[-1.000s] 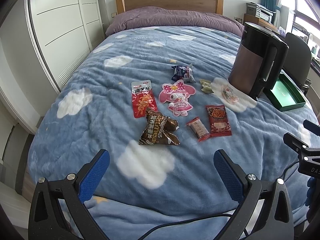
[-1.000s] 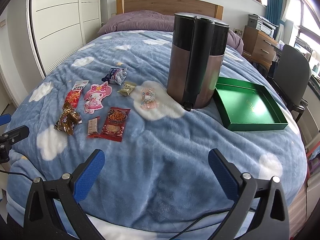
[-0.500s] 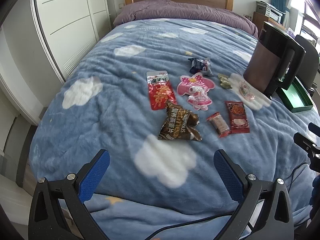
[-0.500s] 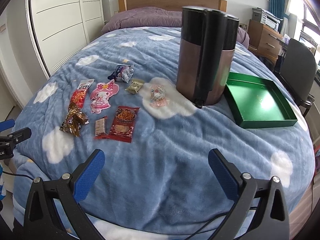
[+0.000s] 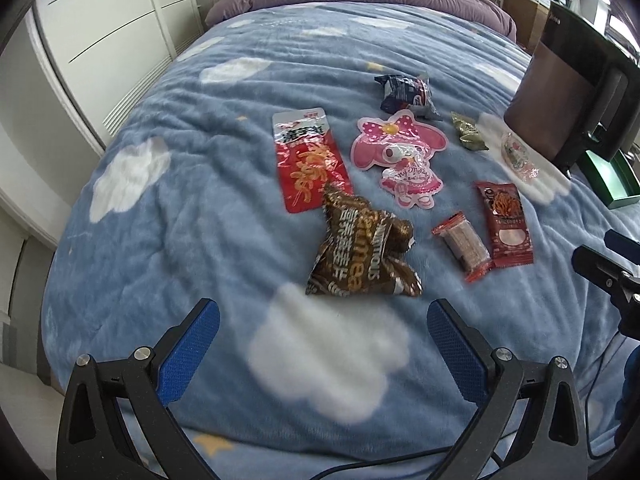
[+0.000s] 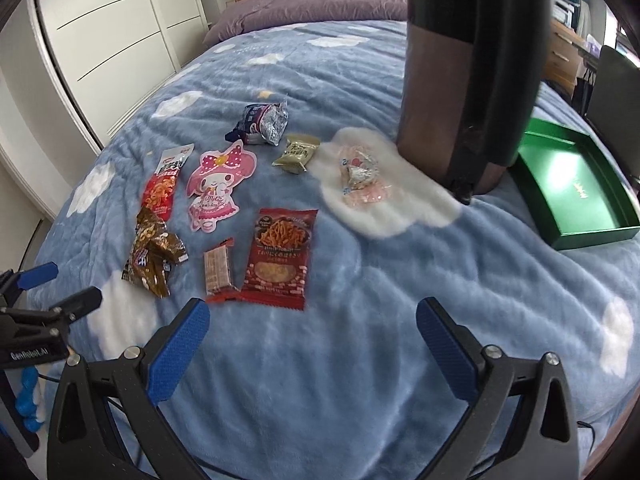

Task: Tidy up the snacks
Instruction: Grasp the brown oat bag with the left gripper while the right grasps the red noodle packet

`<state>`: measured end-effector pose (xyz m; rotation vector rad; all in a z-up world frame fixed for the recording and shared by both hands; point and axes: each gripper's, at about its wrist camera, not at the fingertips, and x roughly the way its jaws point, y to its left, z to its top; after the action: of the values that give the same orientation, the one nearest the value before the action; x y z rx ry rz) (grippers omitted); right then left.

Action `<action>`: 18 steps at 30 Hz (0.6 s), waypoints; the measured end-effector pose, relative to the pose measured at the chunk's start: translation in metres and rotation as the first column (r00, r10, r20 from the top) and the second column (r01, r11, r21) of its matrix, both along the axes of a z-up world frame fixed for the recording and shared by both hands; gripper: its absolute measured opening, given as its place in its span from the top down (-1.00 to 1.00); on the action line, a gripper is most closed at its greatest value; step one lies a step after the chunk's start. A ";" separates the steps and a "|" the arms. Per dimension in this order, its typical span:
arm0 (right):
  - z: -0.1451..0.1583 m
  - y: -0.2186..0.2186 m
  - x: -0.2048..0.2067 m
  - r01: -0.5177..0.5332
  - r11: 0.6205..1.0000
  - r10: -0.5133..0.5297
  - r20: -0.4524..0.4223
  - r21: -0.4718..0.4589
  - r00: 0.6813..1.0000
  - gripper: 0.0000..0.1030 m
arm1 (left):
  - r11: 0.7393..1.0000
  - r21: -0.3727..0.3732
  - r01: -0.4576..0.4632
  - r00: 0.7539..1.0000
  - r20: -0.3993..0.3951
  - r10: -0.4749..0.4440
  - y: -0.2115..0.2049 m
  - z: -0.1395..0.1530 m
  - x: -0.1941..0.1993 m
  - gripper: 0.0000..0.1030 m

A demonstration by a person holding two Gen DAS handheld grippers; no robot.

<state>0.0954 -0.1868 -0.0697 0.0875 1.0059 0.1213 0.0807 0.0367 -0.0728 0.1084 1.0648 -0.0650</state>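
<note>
- a tall brown-and-black kettle (image 6: 468, 80) stands upright on the bed, between the scattered snacks and the green tray (image 6: 576, 184); a clear candy bag (image 6: 360, 178) lies just beside its base on a white cloud patch.
- the snacks lie in a loose cluster on the left half of the blanket (image 5: 200, 208), well apart from the tray, with the kettle in between.
- a brown oatmeal packet (image 5: 362, 254) lies crumpled nearest the left tongs (image 5: 322, 350), its top corner touching the long red packet (image 5: 310, 164), which runs lengthwise away from the camera.
- a pink character pouch (image 5: 402, 160) lies flat, head end pointing toward the headboard; beyond it a dark blue packet (image 5: 408, 94), to its right a small olive packet (image 5: 468, 132).
- a small wafer bar (image 6: 218, 270) and a red noodle-snack packet (image 6: 280, 254) lie side by side, long axes toward the headboard, just ahead of the right tongs (image 6: 312, 350).
- both tongs are spread wide, holding nothing, above the near edge of the bed.
- fleecy blue blanket with white clouds; purple duvet (image 6: 304, 8) at the wooden headboard, white wardrobe (image 6: 104, 32) on the left.
</note>
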 end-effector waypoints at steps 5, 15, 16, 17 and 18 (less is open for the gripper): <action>-0.017 0.014 0.028 0.014 1.000 -0.013 -0.040 0.006 0.999 -1.00 | 0.999 0.005 0.038 0.999 -0.018 -0.038 -0.010 -0.013 0.030 -0.98; -0.054 0.030 0.065 0.021 1.000 -0.024 -0.132 -0.021 0.991 -1.00 | 0.997 0.027 0.073 0.992 -0.103 -0.070 -0.008 -0.053 0.069 -0.95; -0.056 0.032 0.067 0.021 0.999 -0.024 -0.138 -0.025 0.990 -1.00 | 0.997 0.027 0.073 0.992 -0.109 -0.069 -0.007 -0.056 0.072 -0.95; -0.058 0.033 0.068 0.021 0.999 -0.025 -0.141 -0.030 0.990 -1.00 | 0.997 0.026 0.073 0.991 -0.116 -0.070 -0.007 -0.058 0.074 -0.95; -0.059 0.035 0.069 0.019 0.999 -0.024 -0.143 -0.038 0.989 -1.00 | 0.997 0.024 0.076 0.990 -0.125 -0.072 -0.007 -0.060 0.077 -0.95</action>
<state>0.1648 -0.1522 -0.1291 0.0749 1.1499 0.0775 0.1577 0.0300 -0.1328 0.1719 1.1861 -0.1247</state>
